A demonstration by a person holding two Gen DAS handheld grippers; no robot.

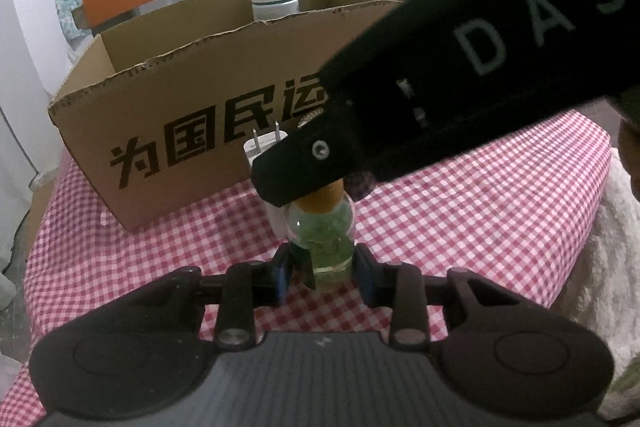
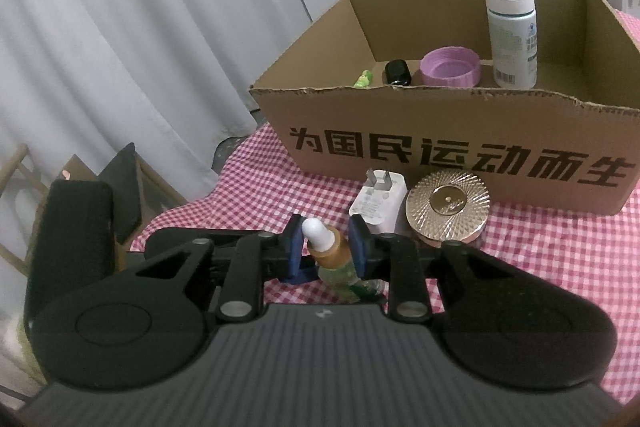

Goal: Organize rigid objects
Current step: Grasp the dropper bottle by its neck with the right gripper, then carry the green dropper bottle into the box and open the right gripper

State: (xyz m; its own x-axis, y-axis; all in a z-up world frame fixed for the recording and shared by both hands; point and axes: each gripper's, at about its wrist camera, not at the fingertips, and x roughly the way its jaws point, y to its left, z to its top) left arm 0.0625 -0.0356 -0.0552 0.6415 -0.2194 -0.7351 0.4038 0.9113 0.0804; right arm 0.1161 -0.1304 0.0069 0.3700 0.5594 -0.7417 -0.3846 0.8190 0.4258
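With both tools pinching the dropper bottle just before the cardboard box, left tool low, right tool at the collar, lift it upright over the wall.

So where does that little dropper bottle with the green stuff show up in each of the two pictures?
Left wrist view: dropper bottle lower centre, between the left jaws, its top hidden by the other gripper.
Right wrist view: dropper bottle lower centre, its neck between the right jaws.
Shared landmark: white charger plug before the cardboard box.
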